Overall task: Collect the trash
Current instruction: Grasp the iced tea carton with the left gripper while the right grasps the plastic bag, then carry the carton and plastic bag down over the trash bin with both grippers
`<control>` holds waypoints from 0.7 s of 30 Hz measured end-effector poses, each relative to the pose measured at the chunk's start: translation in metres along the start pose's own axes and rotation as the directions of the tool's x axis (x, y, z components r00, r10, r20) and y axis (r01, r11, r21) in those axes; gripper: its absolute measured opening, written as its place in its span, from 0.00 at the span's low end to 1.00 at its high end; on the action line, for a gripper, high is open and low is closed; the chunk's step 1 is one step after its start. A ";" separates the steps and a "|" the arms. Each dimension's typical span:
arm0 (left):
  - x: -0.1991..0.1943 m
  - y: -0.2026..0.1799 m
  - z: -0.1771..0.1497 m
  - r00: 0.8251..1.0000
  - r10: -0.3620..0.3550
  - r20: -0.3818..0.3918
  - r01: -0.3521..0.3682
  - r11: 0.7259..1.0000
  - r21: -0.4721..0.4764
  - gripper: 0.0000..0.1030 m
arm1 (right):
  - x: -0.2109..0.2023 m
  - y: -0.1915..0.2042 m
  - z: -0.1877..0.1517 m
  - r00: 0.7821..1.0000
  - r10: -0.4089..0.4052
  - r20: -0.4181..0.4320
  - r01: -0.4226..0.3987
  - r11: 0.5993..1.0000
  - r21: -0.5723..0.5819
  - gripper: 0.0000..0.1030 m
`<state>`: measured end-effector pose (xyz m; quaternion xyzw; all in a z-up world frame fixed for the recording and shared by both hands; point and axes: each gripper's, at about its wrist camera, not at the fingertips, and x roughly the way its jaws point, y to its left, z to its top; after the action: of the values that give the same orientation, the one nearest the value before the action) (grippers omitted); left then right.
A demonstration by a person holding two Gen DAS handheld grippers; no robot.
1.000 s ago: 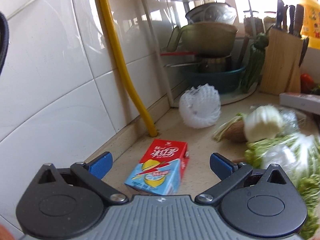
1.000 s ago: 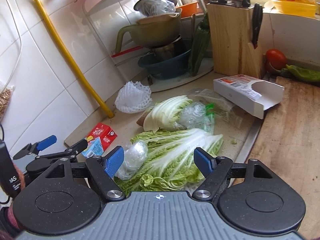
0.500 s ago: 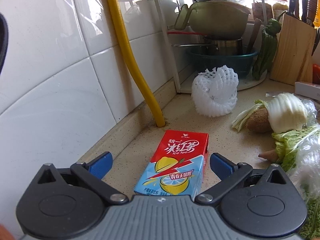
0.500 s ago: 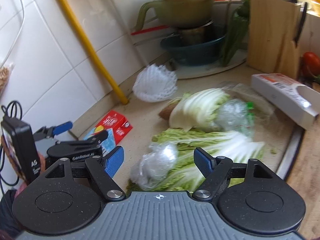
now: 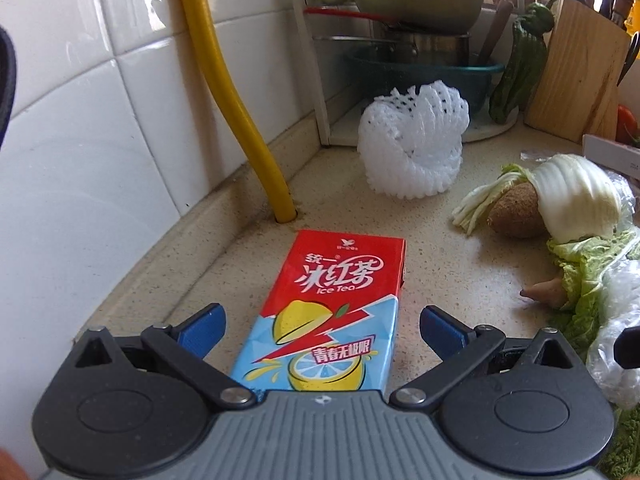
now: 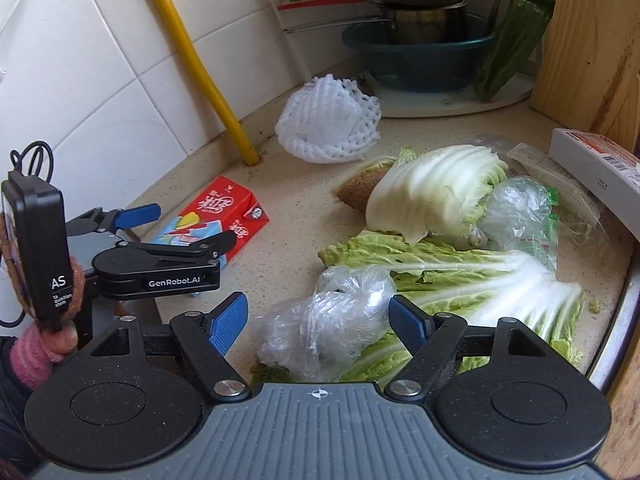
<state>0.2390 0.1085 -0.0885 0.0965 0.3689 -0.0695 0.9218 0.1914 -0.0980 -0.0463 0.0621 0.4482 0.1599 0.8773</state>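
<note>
A red and blue ice tea carton [image 5: 332, 312] lies flat on the speckled counter [image 5: 440, 256] near the tiled wall. My left gripper [image 5: 322, 330] is open and straddles the carton's near end, with gaps on both sides. The same carton [image 6: 218, 216] shows in the right wrist view, with the left gripper [image 6: 182, 226] around it. My right gripper [image 6: 318, 322] is open, its blue pads on either side of a crumpled clear plastic bag [image 6: 332, 318] lying on cabbage leaves, apart from it. A white foam fruit net [image 5: 412, 140] sits farther back.
A yellow pipe [image 5: 240, 120] runs down the wall behind the carton. Cabbage [image 6: 460, 256], a brown root [image 5: 514, 214], a second plastic wrapper [image 6: 520, 216] and a white box [image 6: 592, 160] fill the right side. A dish rack with pots [image 5: 420, 28] and a knife block [image 5: 580, 68] stand at the back.
Both grippers have moved forward and down. The carton has come between the left gripper's fingers, and the crumpled plastic bag now lies between the right gripper's fingers.
</note>
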 end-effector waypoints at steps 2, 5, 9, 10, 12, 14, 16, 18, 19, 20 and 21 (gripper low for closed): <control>0.005 0.000 0.000 1.000 -0.014 -0.022 0.014 1.000 -0.006 0.87 | 0.007 0.000 0.001 0.999 -0.028 -0.017 0.028 0.999 -0.016 0.80; 0.006 0.003 0.000 0.998 -0.055 -0.034 0.054 0.998 -0.037 0.79 | 0.009 0.003 -0.001 0.997 -0.067 -0.032 0.066 0.996 -0.058 0.72; 0.005 0.006 0.001 0.994 -0.093 -0.053 0.089 0.994 -0.068 0.69 | 0.008 0.005 0.000 0.995 -0.085 -0.042 0.081 0.992 -0.094 0.65; 0.005 0.005 0.001 0.993 -0.098 -0.059 0.094 0.993 -0.071 0.68 | 0.007 0.003 0.001 0.996 -0.081 -0.046 0.077 0.993 -0.089 0.62; 0.003 0.005 0.000 0.991 -0.115 -0.064 0.109 0.990 -0.092 0.68 | 0.005 0.000 0.002 0.996 -0.076 -0.053 0.071 0.994 -0.084 0.57; -0.001 0.005 -0.001 0.989 -0.133 -0.064 0.125 0.985 -0.117 0.68 | 0.002 -0.004 0.002 0.997 -0.058 -0.056 0.054 0.996 -0.068 0.52; -0.007 0.004 -0.001 0.991 -0.124 -0.055 0.116 0.985 -0.130 0.68 | -0.004 -0.008 0.002 0.998 -0.038 -0.051 0.035 0.998 -0.047 0.49; -0.014 0.003 -0.002 0.992 -0.119 -0.046 0.112 0.984 -0.137 0.68 | -0.009 -0.012 0.004 0.999 -0.021 -0.042 0.020 0.999 -0.031 0.48; -0.017 0.003 -0.002 0.993 -0.115 -0.040 0.108 0.984 -0.143 0.68 | -0.011 -0.013 0.005 0.999 -0.014 -0.035 0.013 1.000 -0.027 0.47; -0.022 0.003 -0.002 0.993 -0.111 -0.033 0.105 0.983 -0.149 0.67 | -0.013 -0.014 0.006 1.000 -0.005 -0.029 0.004 1.000 -0.025 0.46; -0.025 0.002 -0.003 0.994 -0.107 -0.029 0.101 0.983 -0.153 0.67 | -0.015 -0.015 0.007 1.000 0.006 -0.022 -0.007 1.000 -0.023 0.45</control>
<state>0.2196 0.1129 -0.0726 0.0081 0.3949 -0.0875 0.9145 0.1921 -0.1166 -0.0343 0.0517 0.4559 0.1685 0.8724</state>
